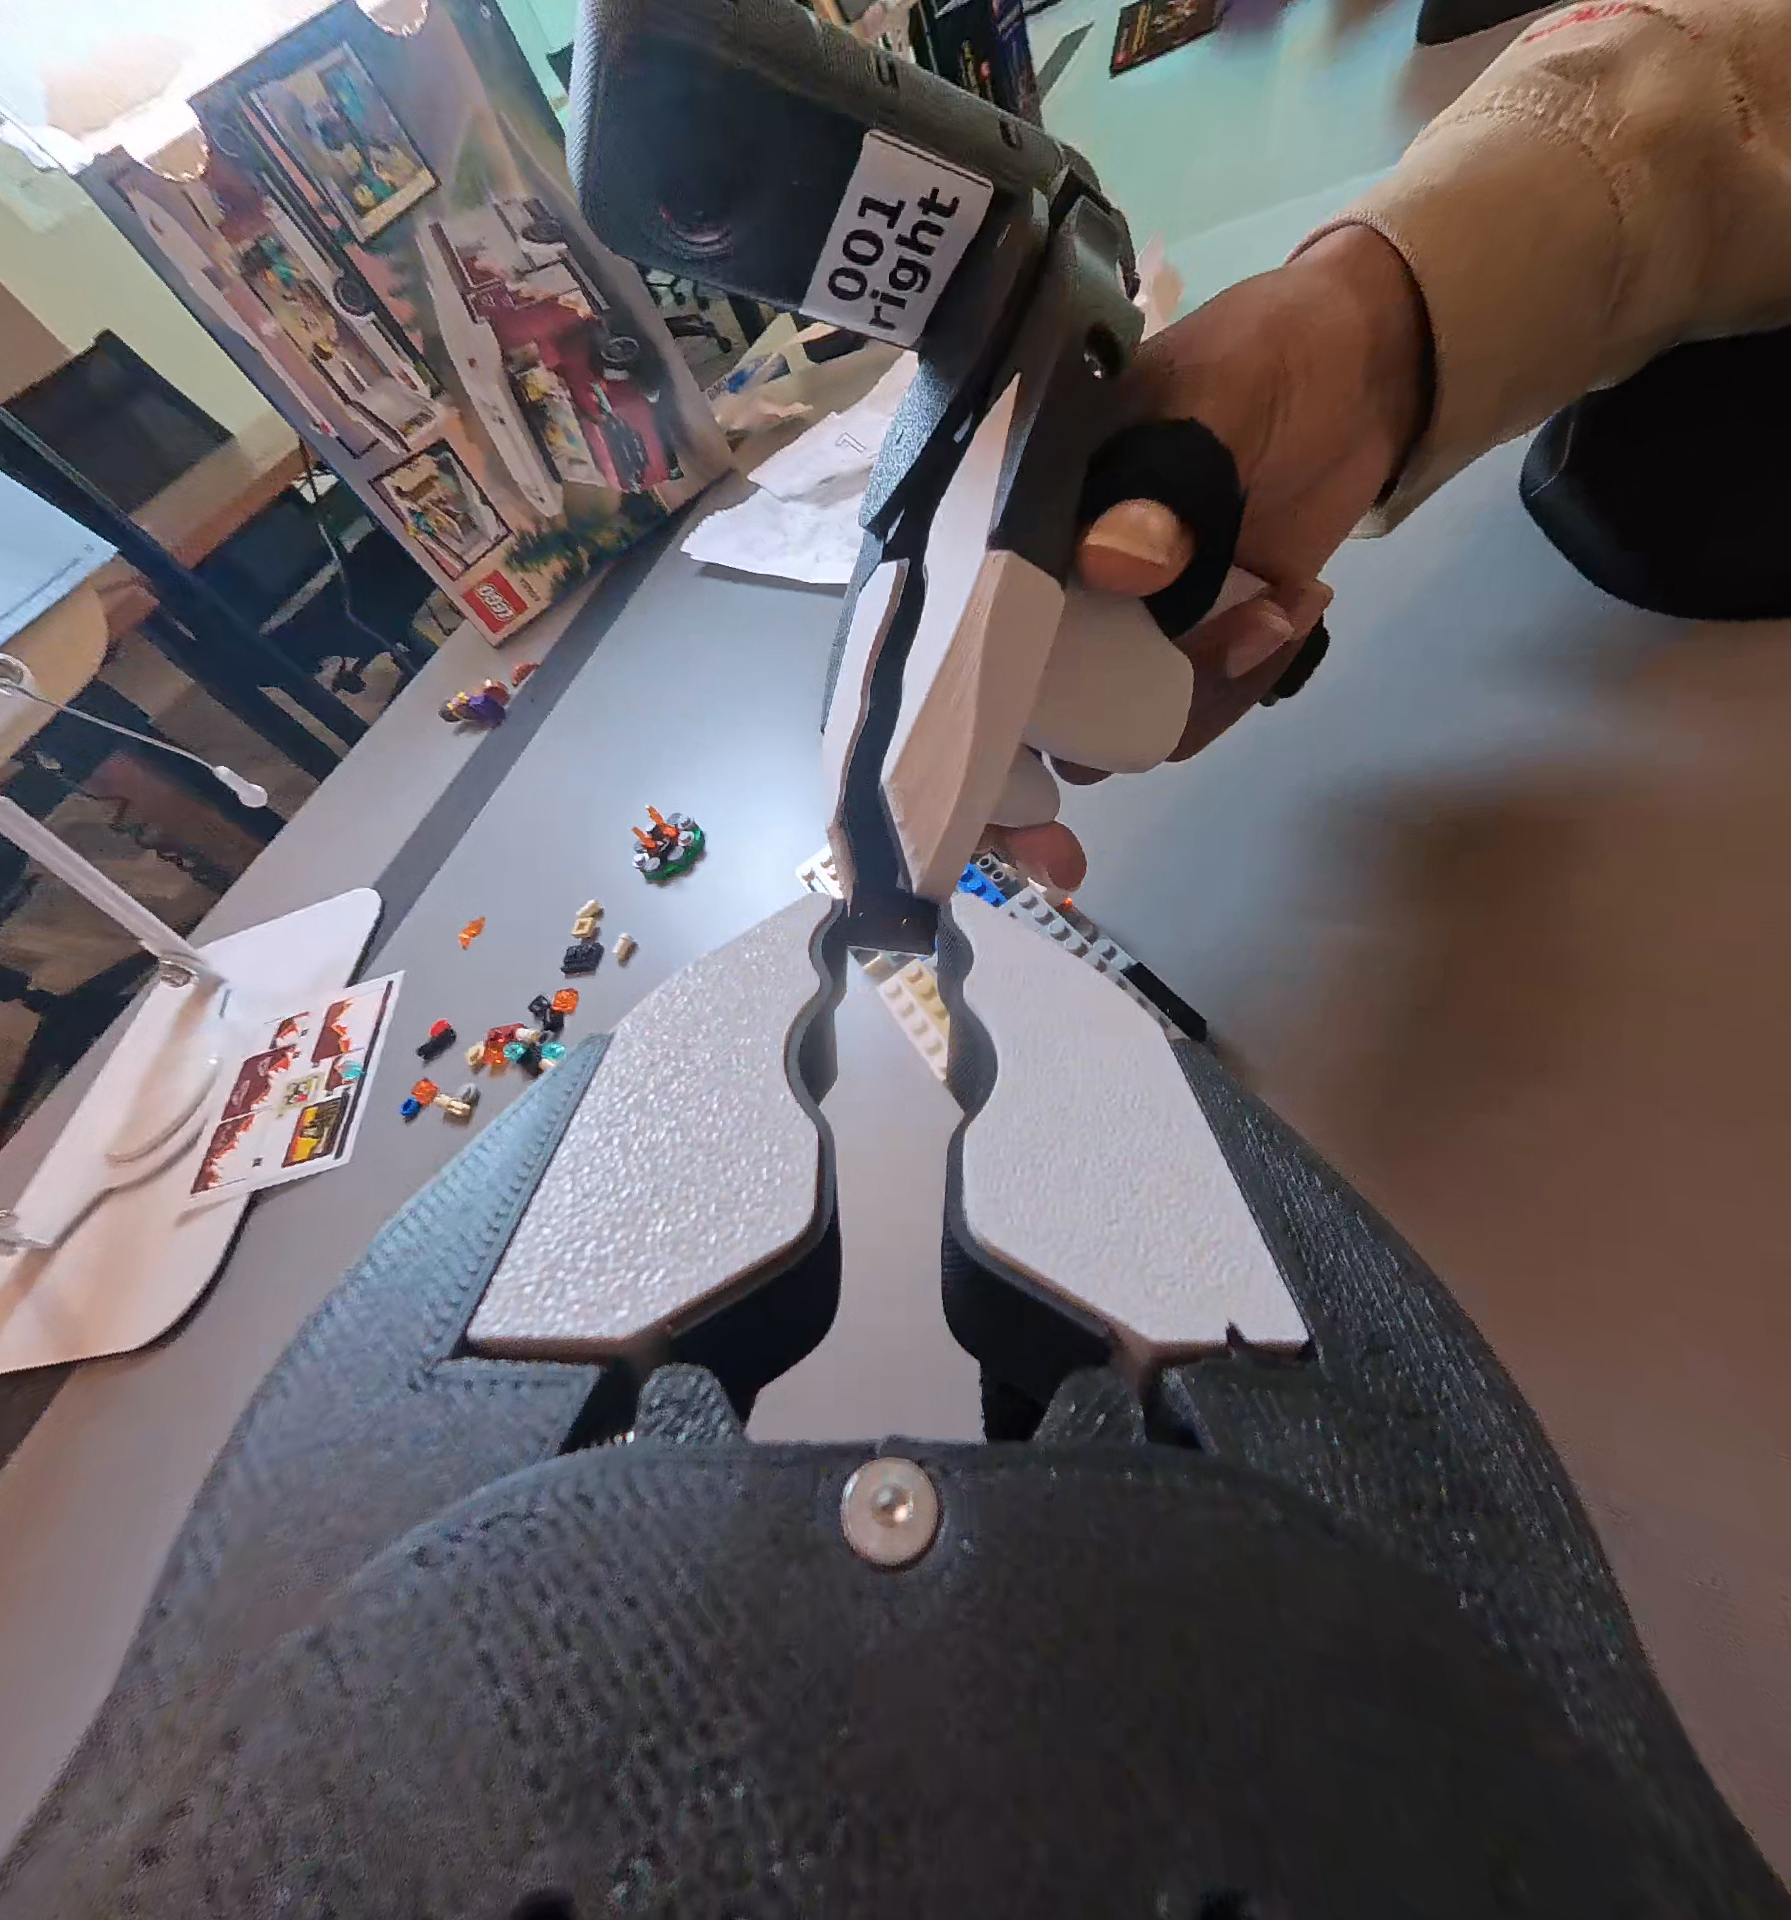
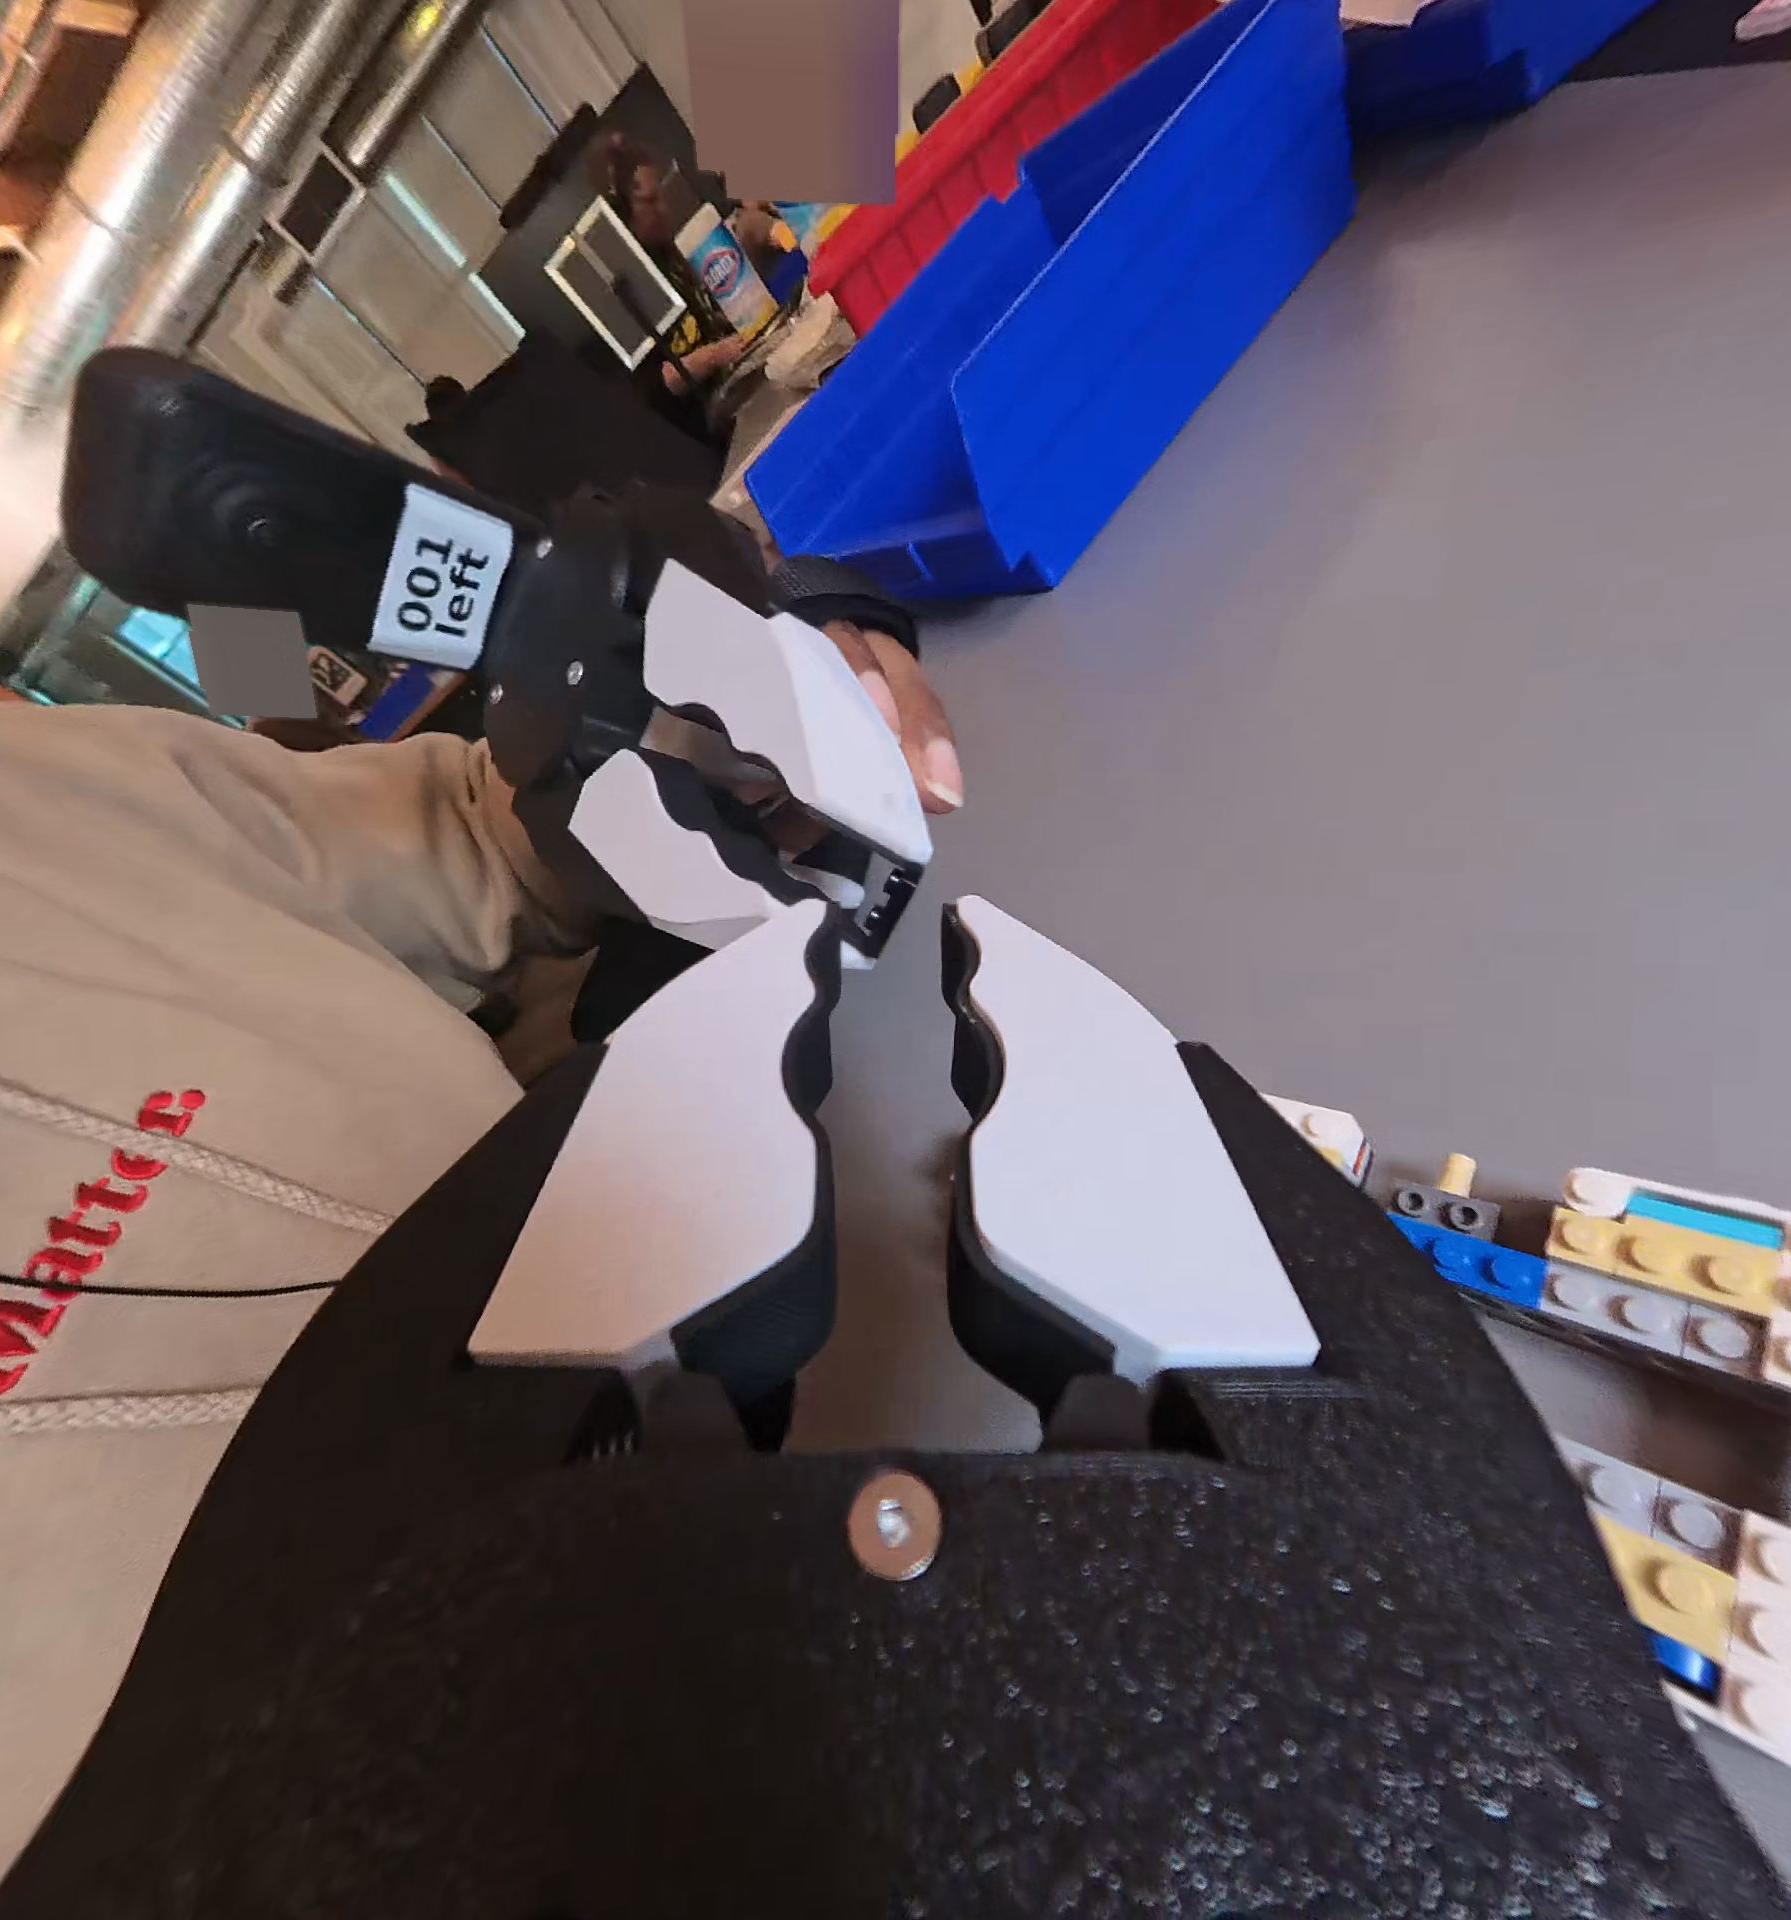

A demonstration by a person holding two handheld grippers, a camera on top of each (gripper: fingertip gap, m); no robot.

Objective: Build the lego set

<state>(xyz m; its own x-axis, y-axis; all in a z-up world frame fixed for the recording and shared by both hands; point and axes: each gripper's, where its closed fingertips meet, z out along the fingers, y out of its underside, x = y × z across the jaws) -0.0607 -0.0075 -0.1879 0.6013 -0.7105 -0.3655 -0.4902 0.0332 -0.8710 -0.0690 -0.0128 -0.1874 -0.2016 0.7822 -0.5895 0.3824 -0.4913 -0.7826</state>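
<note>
We saw the left gripper [image 1: 891, 935] pinching a small black plastic brick [image 1: 889, 925], its two white fingers with black wavy pads pressed against the brick's sides above the grey tabletop [image 1: 1442, 1039]. In the right wrist view the same brick [image 2: 883, 902] showed its hollow underside at the left gripper's tips. The right gripper [image 2: 886, 920] met it there: its left fingertip [image 2: 813, 935] lay against the brick, while its right fingertip [image 2: 964, 925] stood clear of it, so its fingers were spread and gripped nothing. Just beyond lay a partly built model of white, grey, tan and blue bricks [image 1: 1067, 925]. Loose small coloured pieces [image 1: 501, 1039] lay scattered to the left, near a printed instruction sheet [image 1: 293, 1081]. Blue plastic bins [image 2: 1078, 416] stood farther across the table.
</note>
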